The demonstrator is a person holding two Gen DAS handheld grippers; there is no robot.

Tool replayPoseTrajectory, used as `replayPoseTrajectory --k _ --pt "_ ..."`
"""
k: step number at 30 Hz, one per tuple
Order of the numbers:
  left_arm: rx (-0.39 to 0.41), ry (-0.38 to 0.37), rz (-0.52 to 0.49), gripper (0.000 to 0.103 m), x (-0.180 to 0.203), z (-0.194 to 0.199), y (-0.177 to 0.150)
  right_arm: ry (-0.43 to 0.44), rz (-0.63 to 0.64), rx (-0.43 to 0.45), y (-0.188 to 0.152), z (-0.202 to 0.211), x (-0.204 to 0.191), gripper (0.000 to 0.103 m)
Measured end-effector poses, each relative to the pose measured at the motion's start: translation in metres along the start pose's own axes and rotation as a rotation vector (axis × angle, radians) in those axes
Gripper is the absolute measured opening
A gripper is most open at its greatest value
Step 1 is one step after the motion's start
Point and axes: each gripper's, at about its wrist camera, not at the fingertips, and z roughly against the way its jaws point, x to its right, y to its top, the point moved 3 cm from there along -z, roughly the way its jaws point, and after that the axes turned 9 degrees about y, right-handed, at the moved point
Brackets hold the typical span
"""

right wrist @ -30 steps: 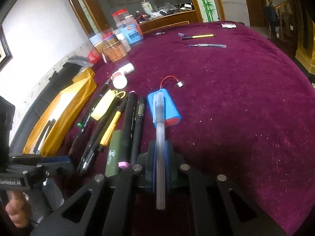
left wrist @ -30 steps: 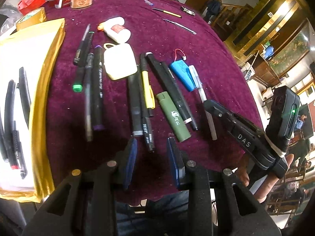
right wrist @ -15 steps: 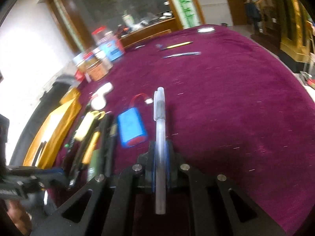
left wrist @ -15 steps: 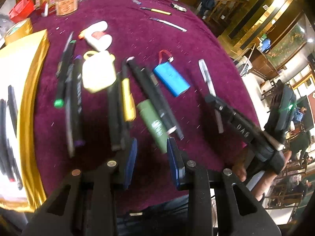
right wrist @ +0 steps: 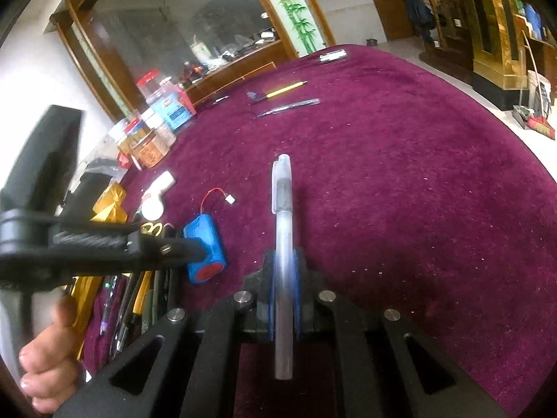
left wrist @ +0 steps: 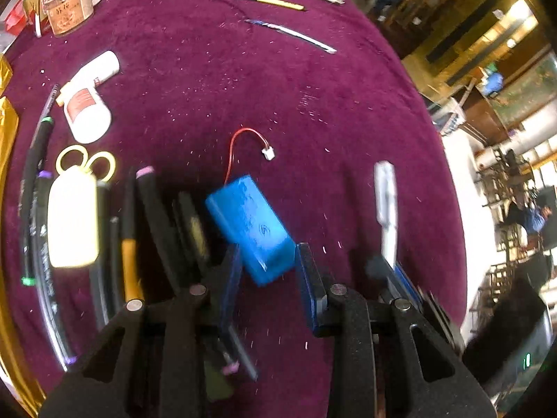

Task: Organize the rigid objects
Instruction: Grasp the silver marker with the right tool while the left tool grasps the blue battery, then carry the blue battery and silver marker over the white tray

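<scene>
My right gripper (right wrist: 282, 271) is shut on a grey pen with a clear cap (right wrist: 283, 230), held above the purple cloth; the pen also shows in the left wrist view (left wrist: 385, 205). My left gripper (left wrist: 268, 261) is open, its jaws either side of the near end of a blue battery pack (left wrist: 249, 226) with a red wire; the pack also shows in the right wrist view (right wrist: 203, 249). A row of dark pens and markers (left wrist: 153, 223) lies left of the pack, with a cream scissors case (left wrist: 71, 216).
A white glue bottle (left wrist: 88, 101) lies at the left. Tins and jars (left wrist: 71, 7) stand at the far left edge. A yellow pencil (left wrist: 275, 1) and a thin pen (left wrist: 292, 35) lie far back. A gold box edge (left wrist: 7, 132) runs along the left.
My left gripper has moved right, from over the row of pens to around the blue battery pack. My right gripper has carried the grey pen to the right, away from the pack.
</scene>
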Motion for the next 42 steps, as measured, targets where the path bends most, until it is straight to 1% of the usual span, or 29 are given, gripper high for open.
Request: replayPoseTrajectory --k 1,5,7,8,9,12,15,17,18,20,21,23,24,26,27,30,32,33,34,35,36,38,40,42 --pt "0.006 0.021 0.012 0.037 0.001 -0.003 0.004 0.006 0.0 -0.001 0.0 0.0 0.0 0.008" --pt "-0.011 0.067 0.016 0.04 0.008 -0.015 0.013 0.004 0.027 -0.009 -0.001 -0.002 -0.005 0.008" --pt "0.007 0.126 -0.046 0.041 0.017 -0.016 0.013 0.005 0.027 -0.009 -0.001 -0.002 -0.005 0.008" --pt "0.014 0.141 -0.068 0.041 0.018 -0.016 0.012 0.011 0.023 -0.01 -0.001 -0.003 -0.005 0.008" --pt "0.029 0.152 -0.092 0.041 0.019 -0.016 0.009 0.012 0.02 -0.009 -0.001 -0.003 -0.004 0.008" --pt "0.056 0.162 -0.146 0.037 0.017 -0.012 -0.005 0.018 0.013 -0.007 -0.001 -0.002 -0.003 0.008" --pt "0.077 0.161 -0.165 0.038 0.013 -0.007 -0.02 0.014 0.018 -0.003 -0.001 -0.002 -0.004 0.008" --pt "0.102 0.21 -0.219 0.039 0.023 -0.01 -0.019 0.008 0.023 -0.007 -0.001 -0.003 -0.005 0.008" --pt "0.116 0.227 -0.229 0.041 0.026 -0.011 -0.013 0.007 0.024 -0.008 -0.001 -0.003 -0.005 0.008" --pt "0.134 0.241 -0.246 0.039 0.031 -0.012 -0.011 0.014 0.02 -0.012 -0.002 -0.003 -0.003 0.008" --pt "0.13 0.226 -0.244 0.035 0.031 -0.012 -0.013 0.015 0.016 -0.012 -0.002 -0.002 -0.002 0.008" --pt "0.124 0.197 -0.219 0.034 0.025 -0.01 -0.013 0.017 0.015 -0.015 -0.002 -0.003 -0.003 0.008" --pt "0.116 0.16 -0.191 0.033 0.017 -0.007 -0.017 0.019 0.017 -0.015 -0.003 -0.003 -0.003 0.008" --pt "0.127 0.063 -0.15 0.033 0.008 0.007 -0.025 0.023 0.025 -0.01 -0.003 -0.002 -0.005 0.008" --pt "0.141 0.021 -0.13 0.033 0.001 0.02 -0.032 0.032 0.033 -0.004 -0.003 -0.001 -0.006 0.008" --pt "0.189 -0.074 -0.08 0.034 -0.022 0.058 -0.048 0.049 0.069 0.016 -0.003 0.002 -0.013 0.008" --pt "0.21 -0.118 -0.052 0.034 -0.042 0.08 -0.057 0.046 0.055 0.033 -0.003 0.003 -0.016 0.008" --pt "0.227 -0.133 -0.034 0.034 -0.056 0.092 -0.063 0.063 0.039 0.037 -0.003 0.003 -0.019 0.008" --pt "0.245 -0.141 -0.014 0.034 -0.071 0.103 -0.068 0.105 0.018 0.037 -0.001 0.002 -0.025 0.008" --pt "0.259 -0.144 0.008 0.034 -0.085 0.111 -0.072 0.149 0.01 0.04 0.001 0.001 -0.036 0.008" --pt "0.279 -0.144 0.041 0.034 -0.103 0.122 -0.077 0.172 0.019 0.047 0.003 0.0 -0.048 0.008" --pt "0.32 -0.143 0.111 0.034 -0.139 0.141 -0.087 0.235 0.087 0.059 0.006 -0.004 -0.091 0.008" --pt "0.357 -0.131 0.163 0.034 -0.168 0.155 -0.098 0.311 0.152 0.045 0.005 -0.011 -0.133 0.008" --pt "0.389 -0.109 0.227 0.034 -0.202 0.168 -0.107 0.394 0.205 0.012 0.0 -0.024 -0.176 0.008"
